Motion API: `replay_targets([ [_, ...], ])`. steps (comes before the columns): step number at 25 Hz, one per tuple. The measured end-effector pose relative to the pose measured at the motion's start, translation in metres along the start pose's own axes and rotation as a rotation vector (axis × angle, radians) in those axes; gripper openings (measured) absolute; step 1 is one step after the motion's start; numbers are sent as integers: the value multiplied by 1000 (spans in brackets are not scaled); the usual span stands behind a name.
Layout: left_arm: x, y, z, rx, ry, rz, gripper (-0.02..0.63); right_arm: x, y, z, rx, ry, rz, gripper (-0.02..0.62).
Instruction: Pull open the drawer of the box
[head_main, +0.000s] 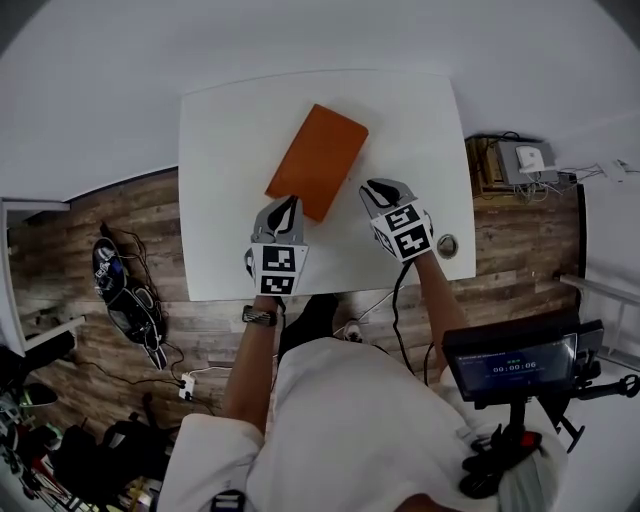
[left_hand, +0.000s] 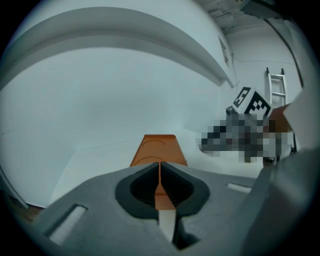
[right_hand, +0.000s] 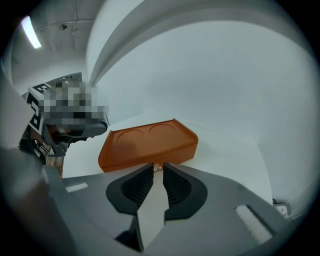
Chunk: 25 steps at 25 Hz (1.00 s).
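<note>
While it lies flat, box (head_main: 318, 160) is orange.

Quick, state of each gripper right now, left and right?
Left gripper: jaws closed, holding nothing, at the near end of the orange box.
Right gripper: jaws slightly open, empty, the small knob just ahead.

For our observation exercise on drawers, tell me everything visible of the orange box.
The orange box is flat, oblong, round-cornered, smooth and matt like plastic. Its top carries a raised rim and two shallow round recesses. A small knob sits on one long side; the drawer looks shut. It lies flat, askew on the white table. The left hand-held gripper overlaps its near end; the right hand-held gripper, jaws slightly apart, faces the knob.
</note>
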<state>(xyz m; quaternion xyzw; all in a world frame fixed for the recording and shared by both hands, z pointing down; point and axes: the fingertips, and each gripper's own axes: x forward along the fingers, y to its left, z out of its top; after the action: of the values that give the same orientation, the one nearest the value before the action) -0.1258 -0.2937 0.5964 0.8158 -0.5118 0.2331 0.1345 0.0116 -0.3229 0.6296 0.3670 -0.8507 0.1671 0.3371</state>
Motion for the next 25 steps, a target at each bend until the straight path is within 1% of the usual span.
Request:
replay_targets([
  [4,11,4,-7,4,22,-12,15,32,-1,-15,-17,67,36,71],
  [8,18,2,-14,16,59,-32,15,51,-1,-26,-81,127,62,72],
  [10,22,1,-17,18,80,-39,15,57,-2,-26,-109,128,63,74],
  [13,24,3,-20,1,94,-46,15,62,-1,-23,-139,136,73,81],
  [19,27,0,-23,-4,102,-63,15,65,5,-21,-157,153,90,81],
  [22,33,-6,-24,-4,115,-71,15,63,0,-22,-180,158,105,83],
  [25,37,-16,-24,-9,124,-78,15,58,-4,-25,-226,173,127,83],
])
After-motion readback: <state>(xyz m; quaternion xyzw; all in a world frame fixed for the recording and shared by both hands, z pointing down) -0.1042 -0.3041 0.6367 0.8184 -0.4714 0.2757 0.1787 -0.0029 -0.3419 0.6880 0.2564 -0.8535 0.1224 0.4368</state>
